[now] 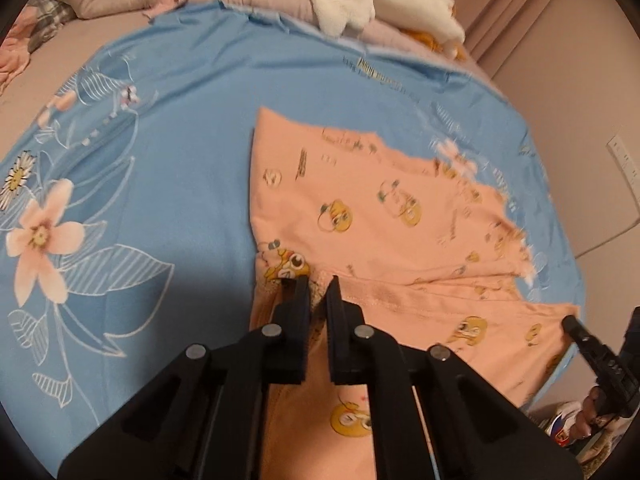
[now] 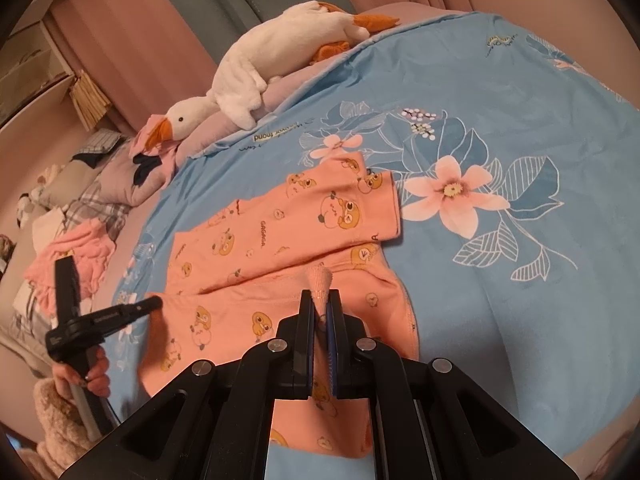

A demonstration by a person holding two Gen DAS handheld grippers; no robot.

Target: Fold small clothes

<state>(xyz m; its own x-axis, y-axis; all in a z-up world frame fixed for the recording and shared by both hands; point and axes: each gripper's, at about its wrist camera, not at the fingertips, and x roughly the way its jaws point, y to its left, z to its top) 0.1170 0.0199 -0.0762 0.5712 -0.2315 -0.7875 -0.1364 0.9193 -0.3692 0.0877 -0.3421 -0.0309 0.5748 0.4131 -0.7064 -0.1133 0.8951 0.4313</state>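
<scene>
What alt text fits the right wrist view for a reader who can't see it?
The right tongs are shut on a ribbed cuff of a peach duck-print garment lying on a blue floral bedsheet. The left tongs, held in a hand, reach the garment's other edge; a plush goose lies behind.

i note a blue floral bedspread (image 2: 500, 280), a white plush goose (image 2: 248, 84) on a mauve pillow (image 2: 276, 96), and pink curtains (image 2: 120, 40) behind.

The shirt (image 2: 288, 240) lay on the bedspread (image 2: 520, 300) just ahead of my tongs; the toy goose (image 2: 248, 92) sat far beyond it, on the pillows (image 2: 120, 184).
</scene>
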